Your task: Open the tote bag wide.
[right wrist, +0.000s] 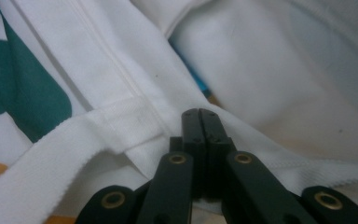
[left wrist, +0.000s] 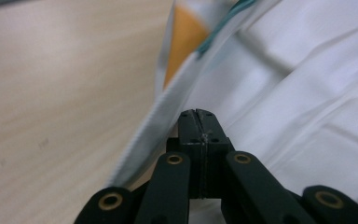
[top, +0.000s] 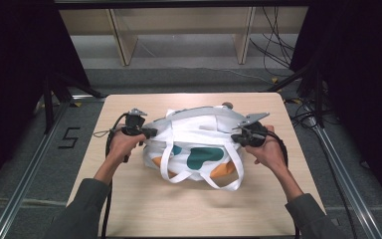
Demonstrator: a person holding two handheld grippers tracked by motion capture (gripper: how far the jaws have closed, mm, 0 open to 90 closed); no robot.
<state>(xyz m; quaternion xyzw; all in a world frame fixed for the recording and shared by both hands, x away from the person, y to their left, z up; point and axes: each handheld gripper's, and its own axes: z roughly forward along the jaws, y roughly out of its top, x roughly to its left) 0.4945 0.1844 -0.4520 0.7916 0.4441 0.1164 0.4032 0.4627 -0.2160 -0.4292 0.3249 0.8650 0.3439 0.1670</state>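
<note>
A white tote bag (top: 199, 134) with teal and orange patches lies in the middle of the wooden table (top: 189, 209), its two looped handles (top: 219, 181) trailing toward the person. My left gripper (top: 150, 133) is shut at the bag's left rim, and in the left gripper view its jaws (left wrist: 196, 114) are pressed together against the hem of the bag (left wrist: 284, 93). My right gripper (top: 236, 137) is shut at the right rim. In the right gripper view its closed tips (right wrist: 200, 114) sit where a strap meets the bag (right wrist: 261, 70). The bag's mouth is stretched between the two grippers.
A small round object (top: 227, 105) peeks out behind the bag near the table's far edge. Wooden furniture legs (top: 122, 40) stand beyond the table and cables (top: 278, 50) lie on the floor at the back right. Metal rails (top: 30, 169) run along both sides.
</note>
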